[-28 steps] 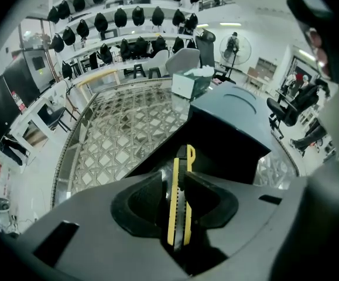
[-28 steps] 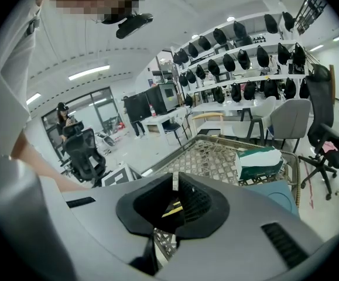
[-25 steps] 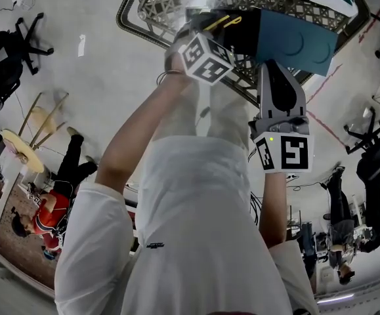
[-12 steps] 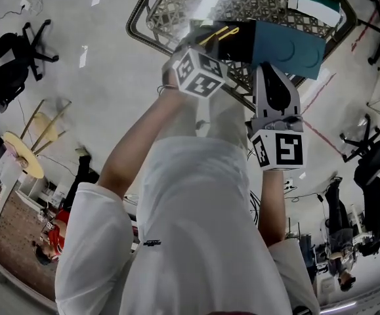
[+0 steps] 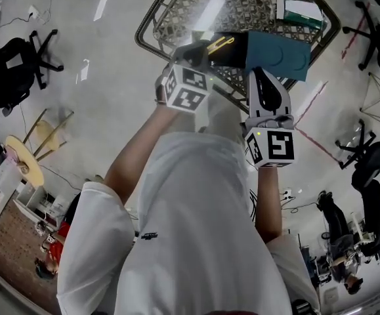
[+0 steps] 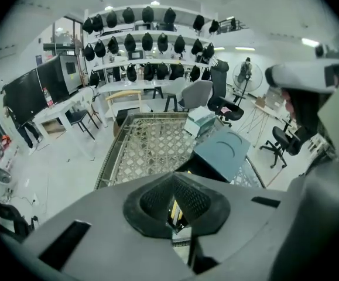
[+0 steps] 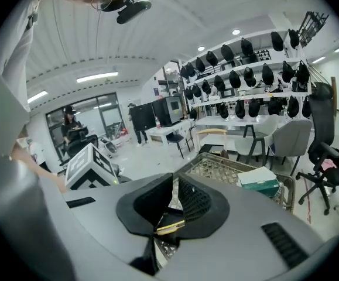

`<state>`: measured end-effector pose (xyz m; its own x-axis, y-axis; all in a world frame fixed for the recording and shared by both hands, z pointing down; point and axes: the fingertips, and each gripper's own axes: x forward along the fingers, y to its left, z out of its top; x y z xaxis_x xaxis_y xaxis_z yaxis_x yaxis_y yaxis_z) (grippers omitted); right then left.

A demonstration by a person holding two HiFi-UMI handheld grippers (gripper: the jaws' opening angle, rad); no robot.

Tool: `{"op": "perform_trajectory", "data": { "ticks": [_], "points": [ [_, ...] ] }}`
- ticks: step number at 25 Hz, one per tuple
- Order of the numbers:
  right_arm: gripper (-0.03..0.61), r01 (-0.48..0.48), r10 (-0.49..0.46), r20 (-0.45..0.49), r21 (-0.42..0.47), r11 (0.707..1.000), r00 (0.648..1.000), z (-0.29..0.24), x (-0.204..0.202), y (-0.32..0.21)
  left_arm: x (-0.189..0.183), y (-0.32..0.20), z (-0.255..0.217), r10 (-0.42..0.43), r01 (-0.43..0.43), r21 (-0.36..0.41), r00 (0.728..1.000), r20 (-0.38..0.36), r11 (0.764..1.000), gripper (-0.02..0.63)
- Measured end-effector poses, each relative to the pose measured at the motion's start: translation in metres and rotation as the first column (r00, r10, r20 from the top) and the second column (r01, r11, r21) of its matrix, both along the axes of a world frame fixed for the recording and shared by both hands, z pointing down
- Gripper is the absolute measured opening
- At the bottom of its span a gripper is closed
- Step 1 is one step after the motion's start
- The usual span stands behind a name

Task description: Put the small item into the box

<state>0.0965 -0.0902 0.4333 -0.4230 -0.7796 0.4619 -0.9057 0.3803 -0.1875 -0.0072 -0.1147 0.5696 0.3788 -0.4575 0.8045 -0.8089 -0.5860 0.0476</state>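
Observation:
The box (image 5: 232,50) is black inside, with its teal lid (image 5: 278,54) folded open to the right. It sits on the lattice table (image 5: 151,25). A thin yellow item (image 5: 220,42) lies at the box's left end. My left gripper (image 5: 199,50) hangs at that end with its jaws shut. In the left gripper view the pads (image 6: 157,201) meet and yellow strips (image 6: 175,212) show just past them. I cannot tell whether they pinch the item. My right gripper (image 5: 260,77) is over the box's near edge, and its jaws (image 7: 170,215) look shut, with a yellow strip (image 7: 170,226) below them.
A green and white carton (image 5: 299,12) lies at the table's far right. Office chairs stand on the floor at the left (image 5: 19,71) and right (image 5: 373,169), and a wooden chair (image 5: 42,133) at the left. White desks and grey chairs (image 6: 195,92) stand beyond the table.
The table, the box and both grippers have slid down the head view as the camera tipped. The left gripper's cube has shifted a little left. Both grippers stay at the box.

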Motion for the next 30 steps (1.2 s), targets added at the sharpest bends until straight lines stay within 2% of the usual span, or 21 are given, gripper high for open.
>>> {"op": "perform_trajectory", "data": {
  "ticks": [8, 16, 24, 30],
  "points": [
    [0.006, -0.005, 0.006, -0.02, 0.052, 0.999, 1.0, -0.035, 0.001, 0.001, -0.025, 0.009, -0.066, -0.069, 0.073, 0.054, 0.995, -0.072, 0.996, 0.003],
    [0.005, -0.007, 0.011, -0.04, 0.095, 0.995, 0.999, -0.064, 0.0, 0.002, -0.05, 0.011, -0.138, -0.138, 0.16, 0.145, 0.979, -0.149, 0.976, 0.003],
    [0.005, 0.001, 0.005, -0.045, 0.137, 0.991, 0.999, -0.088, -0.007, 0.006, -0.064, 0.02, -0.192, -0.139, 0.186, 0.24, 0.97, -0.201, 0.953, 0.003],
    [0.005, -0.006, 0.015, -0.055, 0.165, 0.986, 0.998, -0.1, -0.009, 0.01, -0.071, 0.029, -0.212, -0.143, 0.212, 0.27, 0.956, -0.256, 0.939, 0.003]
  ]
}}
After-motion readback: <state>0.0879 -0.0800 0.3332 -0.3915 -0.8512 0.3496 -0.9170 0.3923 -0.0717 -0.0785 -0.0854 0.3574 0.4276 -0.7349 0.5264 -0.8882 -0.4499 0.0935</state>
